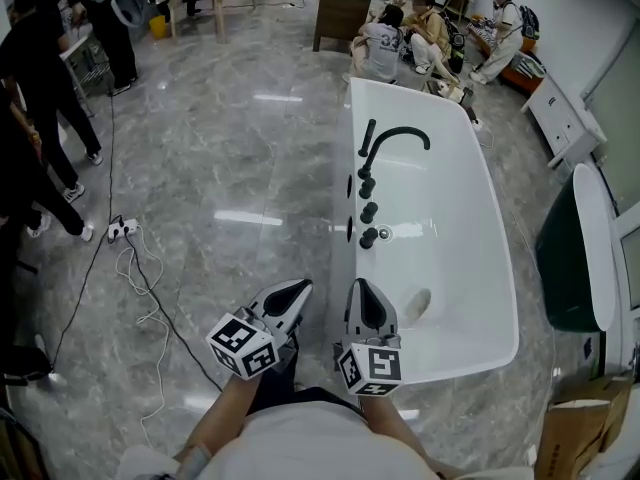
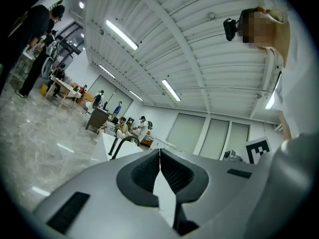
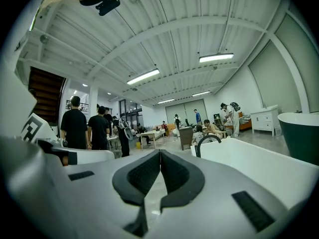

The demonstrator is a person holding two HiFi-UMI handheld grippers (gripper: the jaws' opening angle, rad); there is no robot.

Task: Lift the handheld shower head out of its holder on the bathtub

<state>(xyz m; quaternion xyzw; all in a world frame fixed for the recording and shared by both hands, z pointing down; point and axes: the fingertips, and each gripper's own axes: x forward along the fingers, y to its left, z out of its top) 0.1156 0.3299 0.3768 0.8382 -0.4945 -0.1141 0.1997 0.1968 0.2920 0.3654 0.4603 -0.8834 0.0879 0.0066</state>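
Note:
A white bathtub [image 1: 480,258] stands ahead to the right. On its left rim a slim black handheld shower head [image 1: 367,138] stands upright in its holder beside a curved black spout [image 1: 400,134], with three black knobs [image 1: 369,211] nearer to me. Both grippers hover level in front of the tub's near end, well short of the shower head. My left gripper [image 1: 297,286] is over the floor, its jaws shut and empty [image 2: 159,152]. My right gripper [image 1: 360,286] is at the tub's near left corner, also shut and empty [image 3: 160,152]. The spout [image 3: 207,139] shows ahead in the right gripper view.
Grey marble floor [image 1: 230,168] lies left of the tub. A white power strip [image 1: 120,230] and cables trail on it. People stand at the far left [image 1: 40,78] and sit beyond the tub [image 1: 410,38]. A dark green tub [image 1: 565,258] and a cardboard box [image 1: 572,436] are at right.

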